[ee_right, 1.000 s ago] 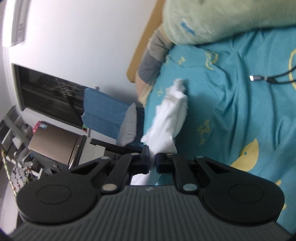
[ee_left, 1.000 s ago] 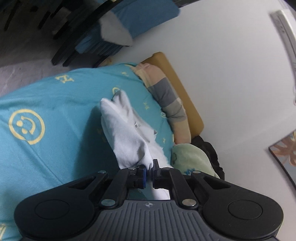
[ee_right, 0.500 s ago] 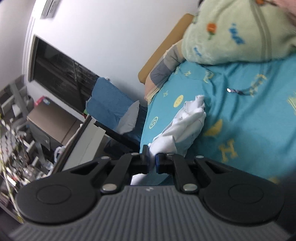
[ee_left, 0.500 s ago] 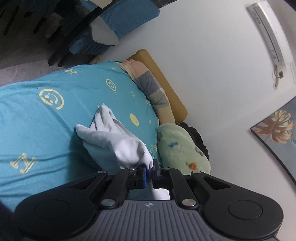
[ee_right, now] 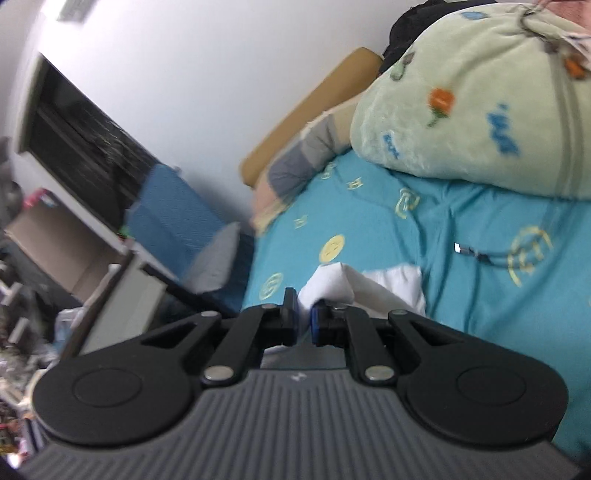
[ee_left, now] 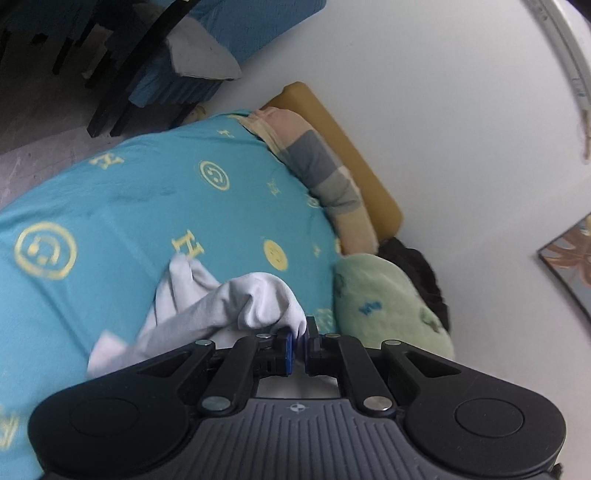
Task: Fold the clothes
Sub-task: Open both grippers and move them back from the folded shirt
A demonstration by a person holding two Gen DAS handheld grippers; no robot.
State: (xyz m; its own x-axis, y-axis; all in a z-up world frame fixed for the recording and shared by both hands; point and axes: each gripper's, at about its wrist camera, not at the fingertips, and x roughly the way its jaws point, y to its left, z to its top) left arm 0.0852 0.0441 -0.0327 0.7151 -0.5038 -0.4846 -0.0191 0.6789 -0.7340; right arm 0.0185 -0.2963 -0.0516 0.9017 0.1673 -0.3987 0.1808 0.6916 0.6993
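A white garment (ee_left: 221, 306) lies bunched on the turquoise bedsheet (ee_left: 129, 206), right in front of the left wrist camera. My left gripper (ee_left: 300, 341) is shut on one edge of it. In the right wrist view the same white garment (ee_right: 373, 286) spreads rightward over the turquoise bedsheet (ee_right: 461, 295), and my right gripper (ee_right: 303, 317) is shut on another bunched edge. The part of the cloth below both grippers is hidden by their bodies.
A green plush pillow (ee_left: 388, 299) and a striped pillow (ee_left: 317, 166) lie against the tan headboard (ee_left: 354, 147) and white wall. A cable with a plug (ee_right: 469, 251) rests on the sheet. Blue chairs (ee_left: 236, 33) and shelves (ee_right: 74, 192) stand beside the bed.
Both grippers have dropped closer to the bed while holding the garment. The cloth, stretched out long before, is now bunched up close to the fingers.
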